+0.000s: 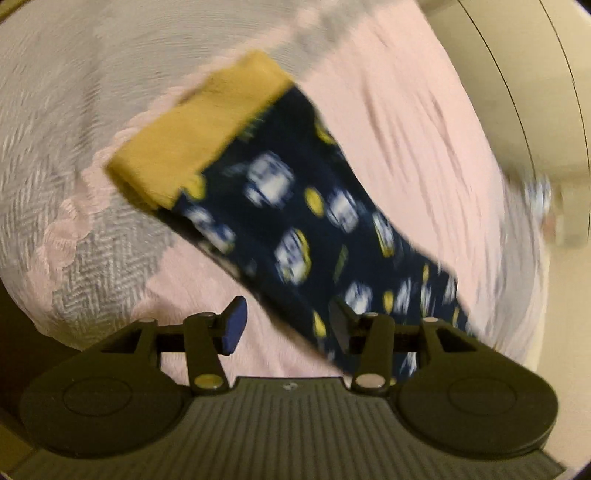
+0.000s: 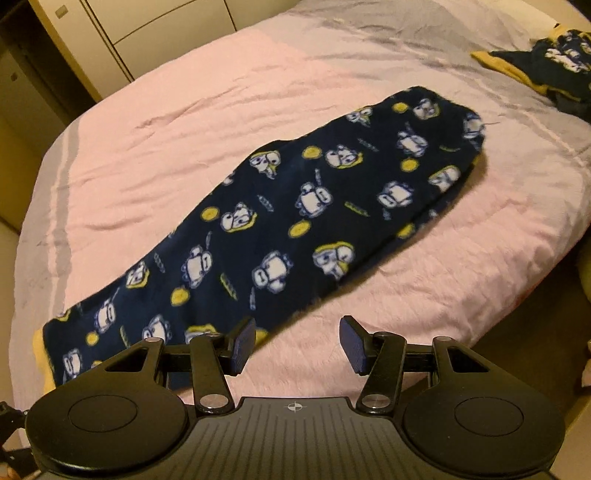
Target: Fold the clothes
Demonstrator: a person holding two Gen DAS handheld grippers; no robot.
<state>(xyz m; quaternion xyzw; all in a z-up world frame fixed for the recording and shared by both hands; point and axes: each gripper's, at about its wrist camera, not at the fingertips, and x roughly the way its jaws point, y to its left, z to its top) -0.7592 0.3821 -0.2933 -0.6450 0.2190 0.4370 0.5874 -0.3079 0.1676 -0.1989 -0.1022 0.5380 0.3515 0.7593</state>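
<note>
Across the middle of the right wrist view, running from lower left to upper right, lies the navy fleece pyjama trouser leg printed with white penguins and yellow dots (image 2: 295, 221), flat on the pale pink quilted bedspread (image 2: 184, 122). Its long axis is that diagonal: the yellow-edged cuff end sits at the lower left, partly behind the gripper body, and the rounded far end reaches toward the upper right. The right gripper (image 2: 298, 345) hovers at the near long edge of the cloth, its blue-padded fingers (image 2: 242, 345) spread wide and holding nothing; the left-hand pad overlaps the fabric's edge in the picture, while the other sits over bare bedspread.

From the left wrist view the same garment crosses from upper left to lower right, and its broad mustard-yellow cuff band (image 1: 195, 129) shows plainly there. The left gripper (image 1: 288, 321) also stands wide open and empty, with the cloth passing just under its right-hand finger. This view is smeared by motion, so contact cannot be told.

Judging from both, the left gripper is nearer the cuff end, the right nearer the mid-length edge; a fold would likely carry one end along that diagonal.

Only the right view shows a second crumpled navy-and-yellow garment (image 2: 554, 66) at the upper right, well apart, and cream cupboard doors (image 2: 147, 26) at the upper left.
</note>
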